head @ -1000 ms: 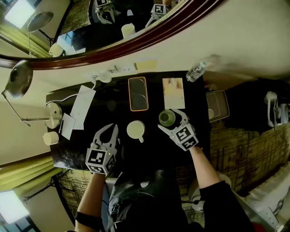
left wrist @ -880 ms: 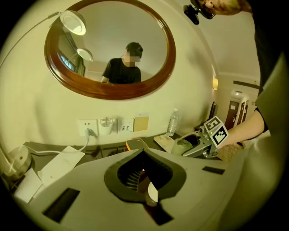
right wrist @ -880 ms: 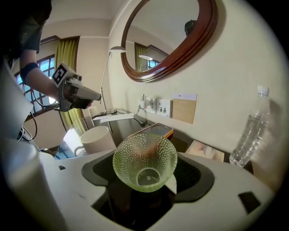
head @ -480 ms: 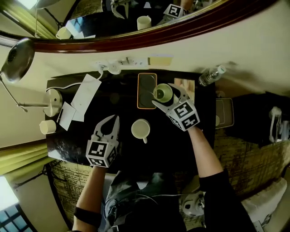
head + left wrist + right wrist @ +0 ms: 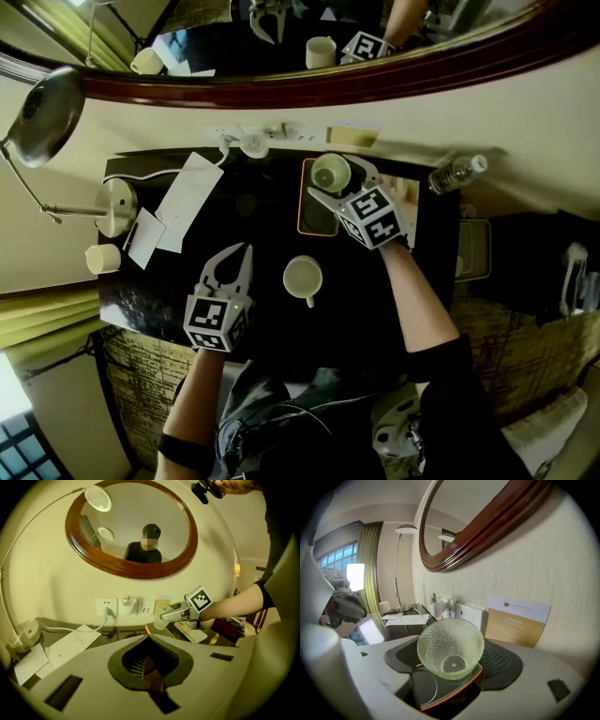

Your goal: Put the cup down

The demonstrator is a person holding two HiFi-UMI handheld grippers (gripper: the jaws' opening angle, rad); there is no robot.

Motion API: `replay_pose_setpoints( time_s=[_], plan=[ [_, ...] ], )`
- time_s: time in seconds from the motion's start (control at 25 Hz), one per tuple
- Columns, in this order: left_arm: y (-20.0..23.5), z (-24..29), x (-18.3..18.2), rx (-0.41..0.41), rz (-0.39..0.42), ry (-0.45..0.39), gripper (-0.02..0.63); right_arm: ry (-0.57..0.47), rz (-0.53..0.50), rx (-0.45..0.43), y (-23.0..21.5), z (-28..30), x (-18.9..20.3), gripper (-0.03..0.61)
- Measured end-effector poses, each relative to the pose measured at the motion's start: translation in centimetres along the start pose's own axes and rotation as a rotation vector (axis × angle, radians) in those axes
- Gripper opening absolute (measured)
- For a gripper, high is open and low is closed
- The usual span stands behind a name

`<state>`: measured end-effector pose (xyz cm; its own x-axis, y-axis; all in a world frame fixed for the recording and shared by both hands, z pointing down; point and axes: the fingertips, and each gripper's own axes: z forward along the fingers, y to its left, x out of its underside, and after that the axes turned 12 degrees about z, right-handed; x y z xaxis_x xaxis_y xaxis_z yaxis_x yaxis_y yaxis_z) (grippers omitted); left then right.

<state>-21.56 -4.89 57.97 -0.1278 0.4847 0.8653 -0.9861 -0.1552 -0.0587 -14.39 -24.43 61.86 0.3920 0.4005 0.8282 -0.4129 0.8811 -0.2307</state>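
Cup of pale green dimpled glass (image 5: 450,649) sits gripped in the jaws of the right gripper (image 5: 336,186), over an orange-rimmed black tray (image 5: 314,220) near the wall. The left gripper (image 5: 232,267), jaws closed and empty, hovers over the black worktop (image 5: 262,216) beside a white mug (image 5: 303,278).

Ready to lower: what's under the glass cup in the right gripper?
An orange-rimmed black tray lies below the glass cup; nothing shows on its near part; the cup covers the rest.

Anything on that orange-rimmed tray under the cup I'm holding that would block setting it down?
Nothing visible does. The glass cup, held in the right gripper, hangs over the orange-rimmed tray, and the part of its surface in view is bare.
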Motion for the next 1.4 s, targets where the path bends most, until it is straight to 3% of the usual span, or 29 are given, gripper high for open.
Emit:
replay_pose_setpoints(
  time_s=[0.52,1.04,1.28,1.4],
  plan=[
    [1.6,-1.7,1.1,-0.035,-0.019,0.018,0.002,0.016,0.019,0.030,-0.6,2.3,0.5,0.423],
    [1.1,-3.1,0.3,-0.010,-0.023,0.010,0.002,-0.038,0.041,0.101,-0.8,-1.2,-1.1,0.448],
    [0.7,-5.7,-1.2,0.018,-0.002,-0.007,0.002,-0.065,0.072,0.136,1.8,-7.1,-2.6,0.379],
    [0.2,-6.9,-2.2,0.059,0.030,-0.017,0.002,-0.075,0.087,0.151,3.5,-10.2,-2.6,0.273]
  ],
)
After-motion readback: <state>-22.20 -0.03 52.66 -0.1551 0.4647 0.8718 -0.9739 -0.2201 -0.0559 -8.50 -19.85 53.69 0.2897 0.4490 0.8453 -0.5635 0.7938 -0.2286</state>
